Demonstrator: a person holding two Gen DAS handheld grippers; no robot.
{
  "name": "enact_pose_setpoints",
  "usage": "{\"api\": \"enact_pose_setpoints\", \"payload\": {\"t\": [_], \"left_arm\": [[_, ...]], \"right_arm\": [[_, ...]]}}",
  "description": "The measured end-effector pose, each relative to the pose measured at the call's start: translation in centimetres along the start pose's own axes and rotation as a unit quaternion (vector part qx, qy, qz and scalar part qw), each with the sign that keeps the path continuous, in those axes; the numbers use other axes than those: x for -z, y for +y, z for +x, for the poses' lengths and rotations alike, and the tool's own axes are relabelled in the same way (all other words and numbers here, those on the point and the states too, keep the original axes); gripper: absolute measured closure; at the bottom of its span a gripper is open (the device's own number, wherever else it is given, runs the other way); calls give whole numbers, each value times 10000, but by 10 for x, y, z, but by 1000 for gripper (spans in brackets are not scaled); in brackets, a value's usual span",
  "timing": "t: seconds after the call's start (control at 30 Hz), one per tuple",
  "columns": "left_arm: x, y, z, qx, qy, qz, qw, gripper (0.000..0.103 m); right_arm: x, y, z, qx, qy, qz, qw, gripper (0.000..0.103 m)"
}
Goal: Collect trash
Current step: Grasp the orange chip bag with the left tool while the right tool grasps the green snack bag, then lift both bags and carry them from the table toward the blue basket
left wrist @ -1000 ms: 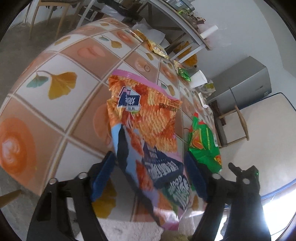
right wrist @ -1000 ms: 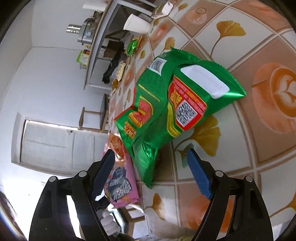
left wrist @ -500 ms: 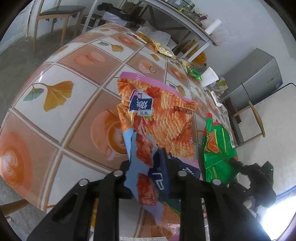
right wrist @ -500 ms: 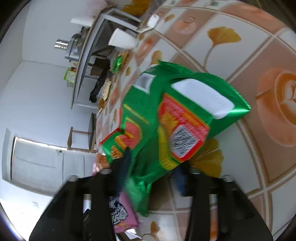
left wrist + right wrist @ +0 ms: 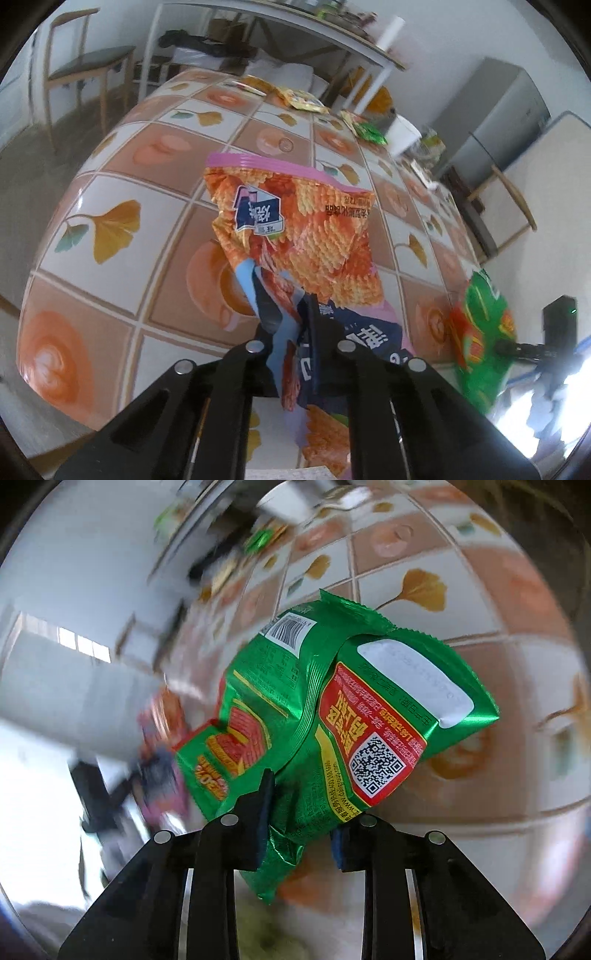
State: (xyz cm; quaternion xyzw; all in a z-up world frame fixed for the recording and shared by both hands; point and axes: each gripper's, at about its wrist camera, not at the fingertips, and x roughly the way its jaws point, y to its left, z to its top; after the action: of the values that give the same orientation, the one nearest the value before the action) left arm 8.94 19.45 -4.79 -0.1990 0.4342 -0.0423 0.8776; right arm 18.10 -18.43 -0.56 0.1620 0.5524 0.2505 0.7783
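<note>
Here, at centre frame in the left wrist view, the left gripper [image 5: 291, 325] has its jaws pinched on the orange snack bag [image 5: 295, 236] with unreadable Chinese lettering, over the tiled surface [image 5: 110, 229]. The right gripper [image 5: 301, 814] clamps the green snack bag [image 5: 332, 716], showing a barcode and QR code.

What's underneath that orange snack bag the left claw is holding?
Under the orange snack bag, pinched by the left gripper, is the tablecloth with ginkgo leaves and coffee cups. The patch directly beneath the bag is covered, so anything lying there cannot be seen.
</note>
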Motion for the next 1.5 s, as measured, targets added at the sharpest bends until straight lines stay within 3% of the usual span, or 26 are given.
{"api": "enact_pose_setpoints", "payload": {"t": [0.17, 0.37, 0.57, 0.83, 0.97, 1.13, 1.27, 1.43, 1.5], "left_arm": [[-8, -8, 1, 113, -38, 151, 9998, 96], [-22, -48, 12, 531, 29, 687, 9962, 98], [-10, -75, 28, 681, 305, 938, 9928, 98], [-3, -77, 37, 972, 561, 650, 9916, 95], [-3, -74, 46, 1369, 857, 215, 9866, 82], [-2, -71, 52, 1502, 967, -141, 9838, 71], [-1, -69, 59, 1623, 1082, -430, 9798, 69], [3, -81, 56, 1320, 980, -100, 9863, 71], [4, -87, 53, 1106, 853, 157, 9901, 79]], "right_arm": [[5, 19, -14, 586, 164, -831, 9947, 73], [-6, 53, 17, 962, 382, -1450, 9840, 62], [-10, 45, 27, 857, 167, -1023, 9909, 56], [-1, 25, 25, 115, -503, 75, 9986, 55], [3, 27, 26, 101, -617, 152, 9979, 59], [5, 42, 32, 302, -641, -30, 9975, 63], [8, 45, 33, 397, -681, -94, 9968, 63], [7, 41, 34, 298, -694, 34, 9971, 63], [10, 35, 31, 70, -667, 200, 9975, 62]]}}
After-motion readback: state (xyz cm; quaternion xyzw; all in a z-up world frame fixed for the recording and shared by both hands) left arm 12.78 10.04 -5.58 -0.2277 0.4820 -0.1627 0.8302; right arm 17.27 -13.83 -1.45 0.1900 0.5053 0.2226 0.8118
